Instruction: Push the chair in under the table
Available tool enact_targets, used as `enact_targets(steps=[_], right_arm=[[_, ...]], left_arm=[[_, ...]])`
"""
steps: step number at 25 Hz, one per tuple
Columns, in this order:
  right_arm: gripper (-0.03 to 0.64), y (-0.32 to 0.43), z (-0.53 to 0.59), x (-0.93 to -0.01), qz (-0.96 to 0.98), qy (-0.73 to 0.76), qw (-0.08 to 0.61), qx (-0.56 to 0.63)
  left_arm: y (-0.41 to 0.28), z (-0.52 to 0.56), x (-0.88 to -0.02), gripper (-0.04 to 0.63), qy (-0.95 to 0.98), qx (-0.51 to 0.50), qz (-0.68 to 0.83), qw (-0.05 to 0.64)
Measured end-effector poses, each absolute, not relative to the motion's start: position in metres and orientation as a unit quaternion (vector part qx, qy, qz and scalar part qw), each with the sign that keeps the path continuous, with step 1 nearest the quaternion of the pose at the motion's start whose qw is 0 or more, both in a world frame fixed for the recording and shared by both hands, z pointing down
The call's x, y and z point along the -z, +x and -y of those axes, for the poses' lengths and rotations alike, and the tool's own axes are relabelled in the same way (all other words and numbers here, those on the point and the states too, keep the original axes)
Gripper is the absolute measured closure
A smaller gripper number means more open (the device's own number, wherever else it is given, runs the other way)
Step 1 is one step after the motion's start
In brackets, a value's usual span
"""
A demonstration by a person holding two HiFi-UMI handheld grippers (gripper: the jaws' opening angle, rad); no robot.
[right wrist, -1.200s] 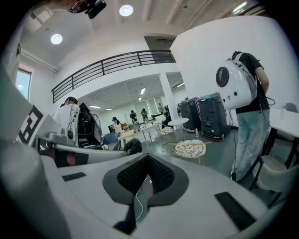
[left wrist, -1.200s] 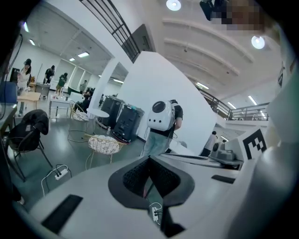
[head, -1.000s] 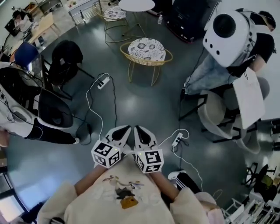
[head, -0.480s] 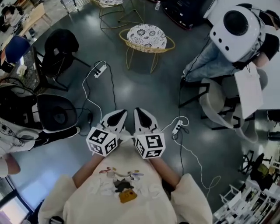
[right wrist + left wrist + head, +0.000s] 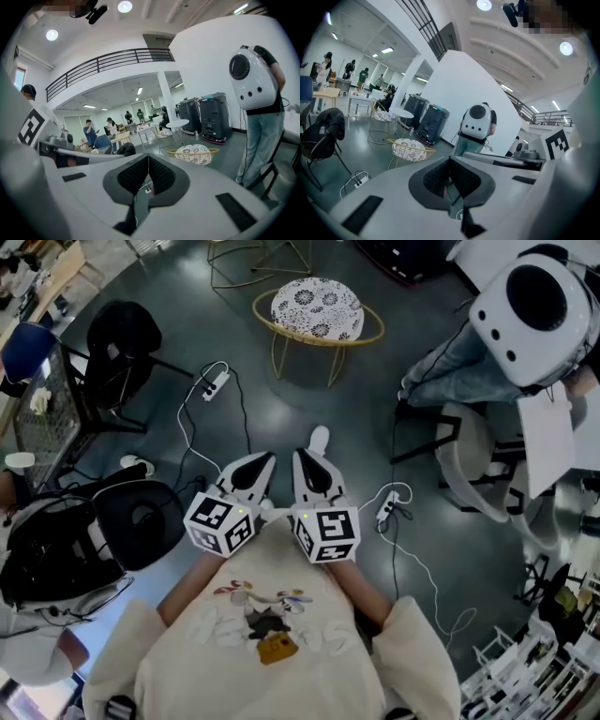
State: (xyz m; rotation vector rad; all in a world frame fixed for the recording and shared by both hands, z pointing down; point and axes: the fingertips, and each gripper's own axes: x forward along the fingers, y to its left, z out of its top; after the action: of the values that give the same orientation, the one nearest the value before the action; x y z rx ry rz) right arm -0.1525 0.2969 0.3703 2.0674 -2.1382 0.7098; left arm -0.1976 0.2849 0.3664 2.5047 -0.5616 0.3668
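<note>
A gold wire chair (image 5: 317,307) with a patterned cushion stands on the dark floor ahead of me. It shows again in the left gripper view (image 5: 408,150) and the right gripper view (image 5: 193,153). Behind the chair stands a small round white table (image 5: 402,112), also visible in the right gripper view (image 5: 177,123). My left gripper (image 5: 255,465) and right gripper (image 5: 311,465) are held side by side in front of my chest, well short of the chair. Both are shut with nothing between the jaws, as the left gripper (image 5: 450,161) and right gripper (image 5: 148,159) show close up.
A person with a white dome backpack (image 5: 530,310) stands at the right by a beige chair (image 5: 464,474). A black chair (image 5: 122,343) stands at the left. Power strips (image 5: 216,385) and cables (image 5: 386,512) lie on the floor. My shoe (image 5: 319,439) shows ahead.
Both grippers have travelled forward across the floor together, still shut. The seated person at the left has slid back past me, and my shoe has come into view ahead.
</note>
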Motion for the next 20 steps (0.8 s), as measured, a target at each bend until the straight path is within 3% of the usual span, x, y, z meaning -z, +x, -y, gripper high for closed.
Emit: enact_targets(steps=[11,20], right_arm=[[0.609,0.033,-0.134,-0.358,0.712,0.662,0.031,-0.231],[0.607,0.096,-0.065,-0.423,0.708,0.639,0.064,-0.295]], left_arm=[[-0.037,-0.124,-0.367,0.586,0.921,-0.155,0.236,0.269],[0.01,-0.054,-0.413,0.584,0.906,-0.193,0.247,0.283]])
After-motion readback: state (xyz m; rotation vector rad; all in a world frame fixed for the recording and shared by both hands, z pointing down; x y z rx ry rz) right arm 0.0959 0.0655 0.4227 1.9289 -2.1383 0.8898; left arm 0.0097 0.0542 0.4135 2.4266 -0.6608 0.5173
